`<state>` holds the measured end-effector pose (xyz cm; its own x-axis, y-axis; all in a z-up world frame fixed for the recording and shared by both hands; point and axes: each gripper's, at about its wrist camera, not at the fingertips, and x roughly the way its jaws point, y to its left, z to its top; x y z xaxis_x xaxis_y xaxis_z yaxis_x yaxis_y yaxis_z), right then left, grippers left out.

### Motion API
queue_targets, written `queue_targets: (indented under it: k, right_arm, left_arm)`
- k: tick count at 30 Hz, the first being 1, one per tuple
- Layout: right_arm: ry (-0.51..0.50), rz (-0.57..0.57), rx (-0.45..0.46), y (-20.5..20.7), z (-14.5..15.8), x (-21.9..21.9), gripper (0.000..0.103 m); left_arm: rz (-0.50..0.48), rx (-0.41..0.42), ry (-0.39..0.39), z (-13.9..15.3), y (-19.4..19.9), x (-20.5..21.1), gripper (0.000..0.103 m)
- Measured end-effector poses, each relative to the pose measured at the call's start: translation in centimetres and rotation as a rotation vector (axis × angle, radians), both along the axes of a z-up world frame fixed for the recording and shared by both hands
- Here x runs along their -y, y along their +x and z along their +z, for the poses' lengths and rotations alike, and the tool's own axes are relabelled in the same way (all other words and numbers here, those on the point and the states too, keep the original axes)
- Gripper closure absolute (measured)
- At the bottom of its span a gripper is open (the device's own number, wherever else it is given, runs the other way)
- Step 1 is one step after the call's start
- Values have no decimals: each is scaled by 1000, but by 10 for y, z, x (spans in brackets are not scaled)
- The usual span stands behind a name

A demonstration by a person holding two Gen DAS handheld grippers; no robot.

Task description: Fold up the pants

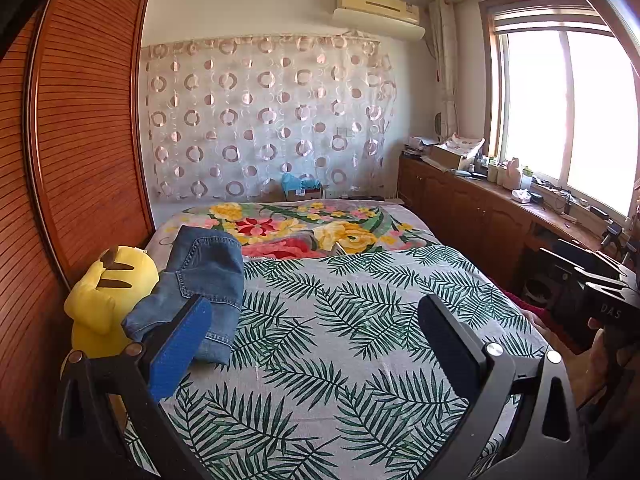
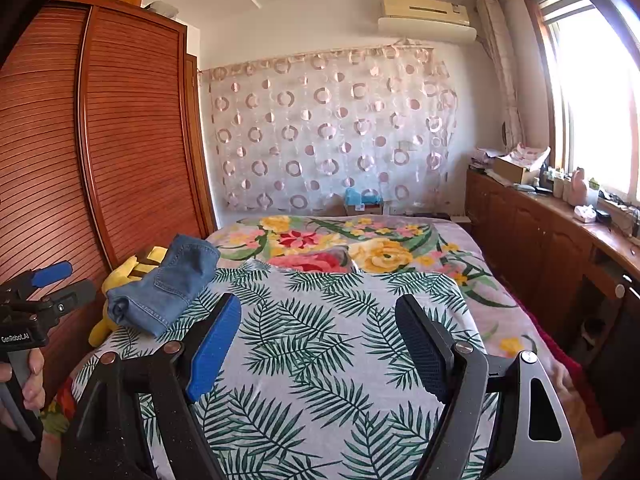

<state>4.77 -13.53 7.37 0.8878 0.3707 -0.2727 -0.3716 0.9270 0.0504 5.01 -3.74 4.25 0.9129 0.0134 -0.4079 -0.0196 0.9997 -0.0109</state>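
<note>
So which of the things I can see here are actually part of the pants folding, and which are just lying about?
Part of the job:
- folded jeans, at the bed's left edge
- left gripper, open, empty
- right gripper, open, empty
- leaf-print sheet, the work surface

Just lying about:
- yellow plush toy, beside the jeans
- floral blanket
- wardrobe
- clutter on the window counter

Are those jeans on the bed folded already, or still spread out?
Folded. The jeans sit as a compact, layered bundle by the yellow plush toy at the bed's edge, with no legs stretched out. Neither gripper touches them.
</note>
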Motion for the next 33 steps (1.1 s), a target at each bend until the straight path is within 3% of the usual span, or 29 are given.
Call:
queue_targets:
  k: [33]
  right_arm:
    - [3, -3, -4, 1, 0, 0, 22]
  left_arm:
    - [3, 1, 1, 0, -2, 1, 0]
